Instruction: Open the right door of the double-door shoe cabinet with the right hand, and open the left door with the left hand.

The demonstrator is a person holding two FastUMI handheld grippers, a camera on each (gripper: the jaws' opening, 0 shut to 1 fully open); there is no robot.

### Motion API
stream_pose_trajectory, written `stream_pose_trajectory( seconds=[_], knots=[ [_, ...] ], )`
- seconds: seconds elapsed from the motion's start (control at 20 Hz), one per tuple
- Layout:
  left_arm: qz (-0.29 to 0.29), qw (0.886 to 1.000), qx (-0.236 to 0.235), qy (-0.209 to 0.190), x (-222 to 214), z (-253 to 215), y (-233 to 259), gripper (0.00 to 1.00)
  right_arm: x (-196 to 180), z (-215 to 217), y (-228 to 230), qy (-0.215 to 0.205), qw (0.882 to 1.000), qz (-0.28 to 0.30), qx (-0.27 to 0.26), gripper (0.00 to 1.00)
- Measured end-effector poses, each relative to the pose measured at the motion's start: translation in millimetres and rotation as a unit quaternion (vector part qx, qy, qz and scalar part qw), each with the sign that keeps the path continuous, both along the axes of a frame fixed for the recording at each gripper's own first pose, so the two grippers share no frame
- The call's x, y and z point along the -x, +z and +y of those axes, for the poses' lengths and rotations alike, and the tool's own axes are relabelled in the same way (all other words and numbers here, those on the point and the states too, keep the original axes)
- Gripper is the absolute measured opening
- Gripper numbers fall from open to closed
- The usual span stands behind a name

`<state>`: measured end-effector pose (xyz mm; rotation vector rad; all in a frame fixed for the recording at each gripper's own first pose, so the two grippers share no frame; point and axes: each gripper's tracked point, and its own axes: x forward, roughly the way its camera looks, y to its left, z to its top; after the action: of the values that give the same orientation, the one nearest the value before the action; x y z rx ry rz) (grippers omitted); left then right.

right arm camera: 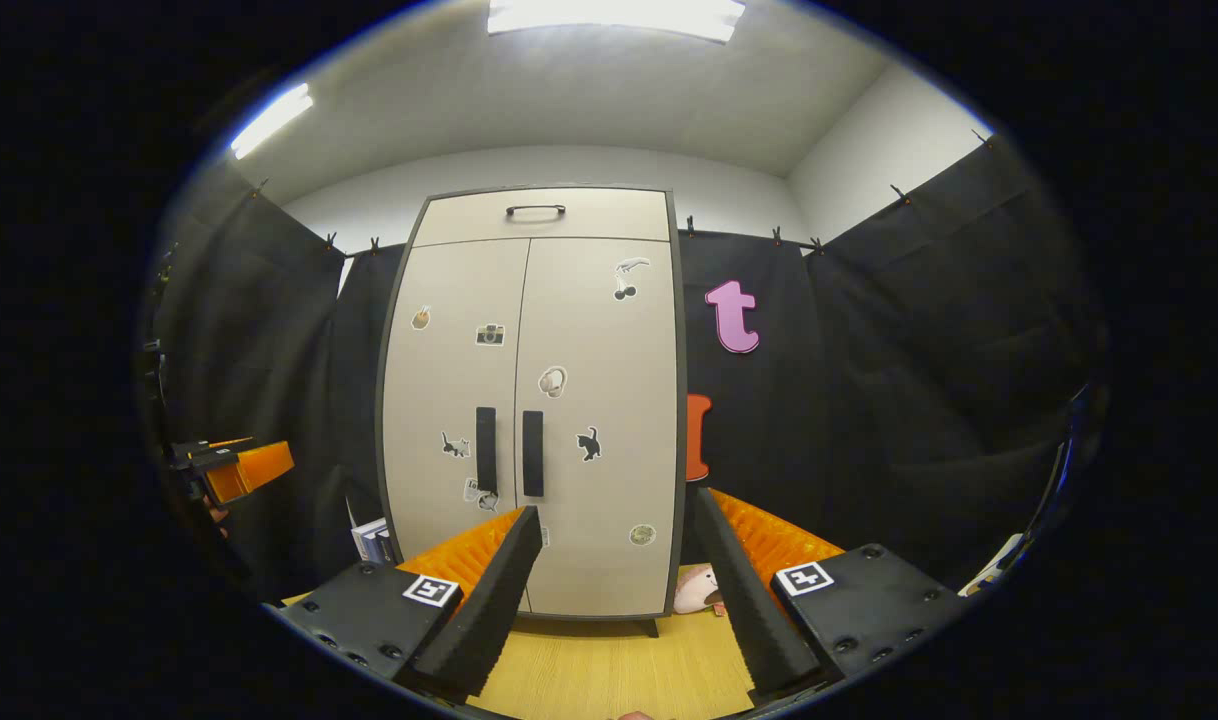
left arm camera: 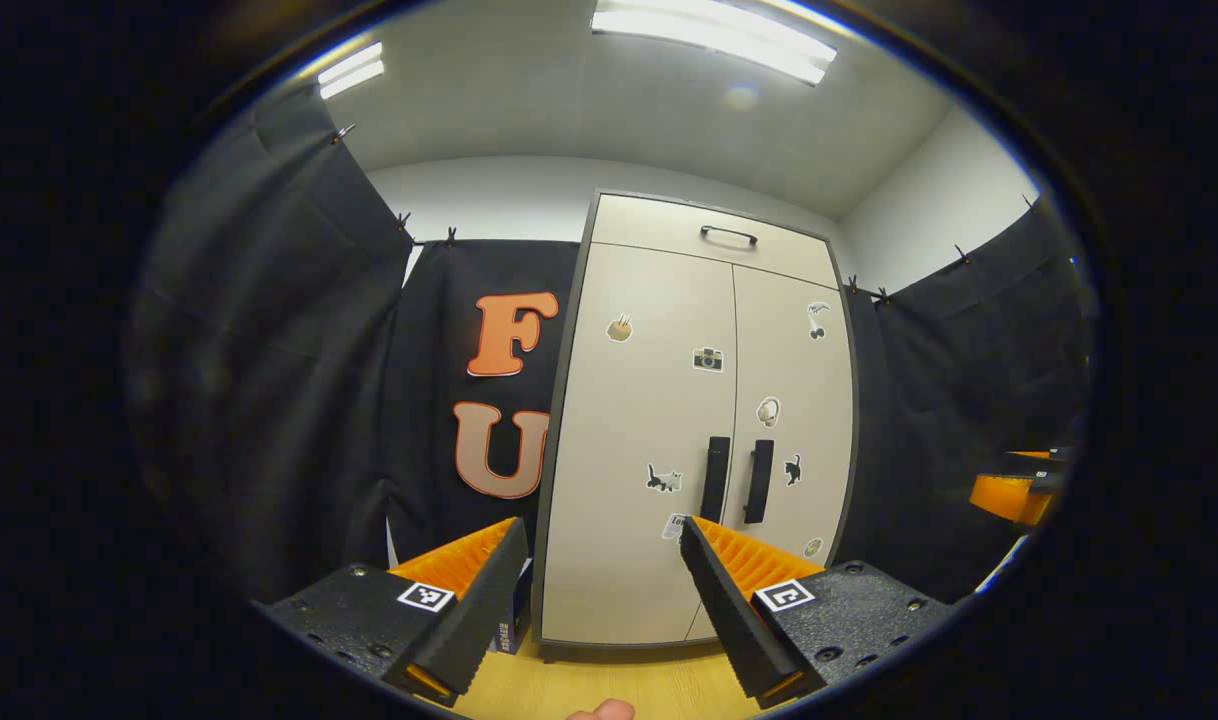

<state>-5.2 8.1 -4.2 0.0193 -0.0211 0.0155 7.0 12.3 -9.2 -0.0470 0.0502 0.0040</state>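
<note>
A tall beige shoe cabinet (left arm camera: 659, 420) (right arm camera: 529, 400) stands ahead with both doors closed and stickers on them. Two dark vertical handles sit side by side at the middle seam: the left door's handle (left arm camera: 714, 478) (right arm camera: 485, 449) and the right door's handle (left arm camera: 759, 480) (right arm camera: 533, 452). My left gripper (left arm camera: 602, 545) is open, some way short of the cabinet, and frames the left door's lower part. My right gripper (right arm camera: 617, 525) is open too, held back from the cabinet and pointing at the right door's lower part. The right gripper (left arm camera: 1014, 492) also appears at the left gripper view's right edge, and the left gripper (right arm camera: 234, 465) at the right gripper view's left edge.
A drawer with a dark handle (left arm camera: 728, 234) (right arm camera: 535, 210) tops the cabinet. The floor (right arm camera: 619, 670) is light wood. A pink soft toy (right arm camera: 697, 590) lies by the cabinet's right foot, and books (right arm camera: 372, 540) lean by its left side. Black cloth walls close in on both sides.
</note>
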Motion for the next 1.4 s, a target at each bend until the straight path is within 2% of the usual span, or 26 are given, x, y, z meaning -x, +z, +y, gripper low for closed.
stream_pose_trajectory(
  seconds=[0.15,0.2,0.3,0.35,0.4,0.6,0.75,0.8,0.9,0.95,1.1,1.2,1.25,1.3,1.4],
  knots=[
    [0.000,1.000,0.012,-0.004,-0.3,-0.6,-6.4,0.94,-18.4,17.9,-2.8,0.016,1.000,0.006,0.010,0.99],
    [-0.002,1.000,0.013,0.001,-1.0,3.4,-7.6,0.92,-25.1,25.7,-7.2,0.024,1.000,0.012,0.012,0.99],
    [-0.003,1.000,0.014,0.008,0.1,7.7,-12.0,0.94,-40.1,39.2,-11.3,0.038,0.999,0.016,0.014,0.98],
    [0.001,1.000,0.014,0.009,0.5,7.8,-16.5,0.94,-50.5,44.1,-11.7,0.040,0.999,0.016,0.013,0.94],
    [0.005,1.000,0.012,0.012,0.9,10.3,-20.7,0.94,-62.2,48.4,-13.5,0.041,0.999,0.018,0.011,0.98],
    [0.017,1.000,0.001,0.021,6.6,14.5,-37.7,0.94,-115.5,70.4,-14.4,0.052,0.998,0.022,-0.005,0.98],
    [0.021,0.999,0.010,0.027,6.9,21.0,-48.1,0.94,-162.4,76.5,-14.8,0.047,0.999,0.017,0.000,0.98],
    [0.024,0.999,0.016,0.027,7.1,22.2,-50.4,0.94,-177.3,78.9,-16.6,0.047,0.999,0.016,-0.002,0.94],
    [0.018,0.999,0.025,0.037,9.5,31.2,-50.5,0.94,-203.6,91.0,-15.0,0.065,0.998,0.003,-0.014,0.94],
    [0.018,0.999,0.026,0.043,12.1,35.8,-52.5,0.94,-216.6,94.1,-19.7,0.070,0.997,0.006,-0.015,0.98],
    [0.012,0.998,0.019,0.063,17.1,49.2,-49.1,0.94,-254.1,95.5,-32.7,0.069,0.997,0.022,-0.006,0.98],
    [0.003,0.997,0.014,0.076,19.7,57.7,-45.2,0.94,-271.8,98.7,-36.7,0.071,0.997,0.025,-0.012,0.98],
    [0.002,0.997,0.014,0.081,22.6,60.0,-45.8,0.94,-279.3,101.7,-40.7,0.073,0.997,0.028,-0.017,0.93],
    [0.005,0.996,0.015,0.085,23.2,62.5,-47.1,0.94,-284.2,106.2,-45.6,0.081,0.996,0.034,-0.021,0.98],
    [0.005,0.996,0.020,0.091,28.4,66.6,-47.8,0.94,-289.8,113.0,-54.2,0.092,0.994,0.047,-0.030,0.98]
  ],
)
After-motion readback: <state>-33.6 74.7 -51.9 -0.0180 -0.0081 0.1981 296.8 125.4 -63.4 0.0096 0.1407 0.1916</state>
